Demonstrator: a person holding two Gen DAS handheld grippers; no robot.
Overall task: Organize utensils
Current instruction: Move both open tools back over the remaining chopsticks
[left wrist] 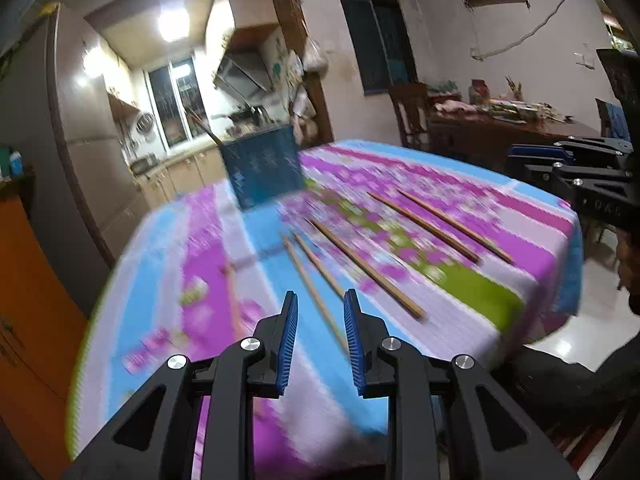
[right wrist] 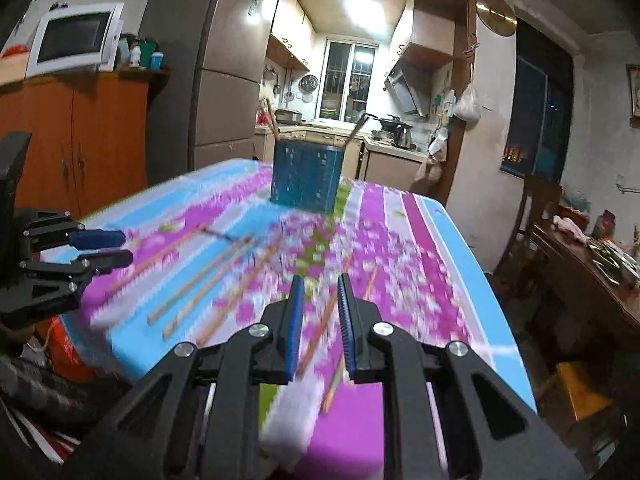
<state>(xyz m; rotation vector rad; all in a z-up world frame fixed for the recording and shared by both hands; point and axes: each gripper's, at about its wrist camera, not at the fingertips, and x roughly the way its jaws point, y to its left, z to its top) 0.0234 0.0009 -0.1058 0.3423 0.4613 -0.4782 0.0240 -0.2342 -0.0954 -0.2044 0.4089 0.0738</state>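
Observation:
Several wooden chopsticks (left wrist: 368, 268) lie loose on the pink, blue and green tablecloth (left wrist: 532, 216); they also show in the right wrist view (right wrist: 204, 280). A blue perforated utensil holder (left wrist: 262, 168) stands at the far side and holds two chopsticks; it also shows in the right wrist view (right wrist: 306, 176). My left gripper (left wrist: 320, 300) is open and empty above the near ends of the chopsticks. My right gripper (right wrist: 320, 284) is open and empty above the table's near edge. Each gripper shows in the other's view, the right one (left wrist: 520, 160) and the left one (right wrist: 112, 246).
An orange cabinet (right wrist: 76, 136) with a microwave on top stands to the left. A grey fridge (right wrist: 208, 80) stands behind the table. A wooden side table (left wrist: 500, 128) with clutter and a chair are on the right. The kitchen doorway is behind the holder.

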